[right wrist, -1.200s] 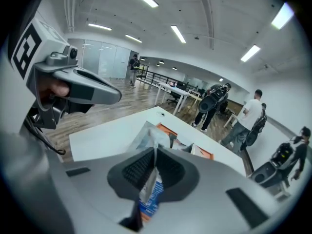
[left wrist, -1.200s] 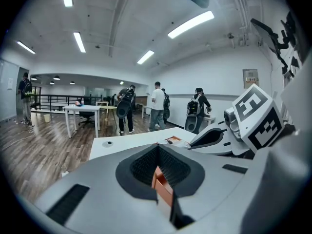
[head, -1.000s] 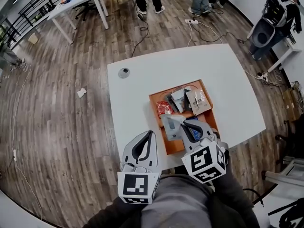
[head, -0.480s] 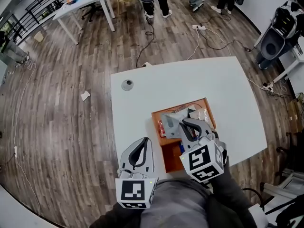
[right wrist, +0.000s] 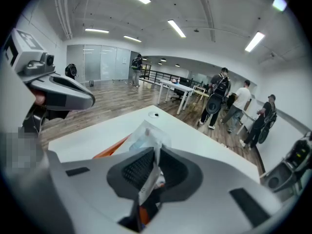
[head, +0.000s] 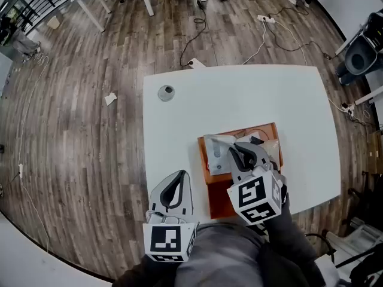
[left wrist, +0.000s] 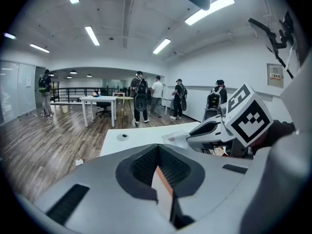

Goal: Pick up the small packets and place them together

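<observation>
My right gripper (head: 234, 155) hangs over the orange tray (head: 206, 171) on the white table and is shut on a clear, greyish small packet (head: 216, 151). In the right gripper view that packet (right wrist: 146, 138) stands pinched between the dark pads and sticks up past the tips. Other small packets (head: 268, 146) lie at the tray's far right, mostly hidden behind the gripper. My left gripper (head: 181, 175) hovers at the table's near edge, left of the tray, shut with nothing in it. The left gripper view shows the tray's edge (left wrist: 163, 184) through the slit between its jaws.
A small round grey object (head: 166, 92) sits on the table's far left corner. Cables and a power strip (head: 266, 18) lie on the wood floor beyond the table, where several people stand. A scrap of paper (head: 111, 98) lies on the floor to the left.
The right gripper has carried the packet farther across the tray, covering the red and brown packets seen there before. The left gripper has edged forward at the table's near edge.
</observation>
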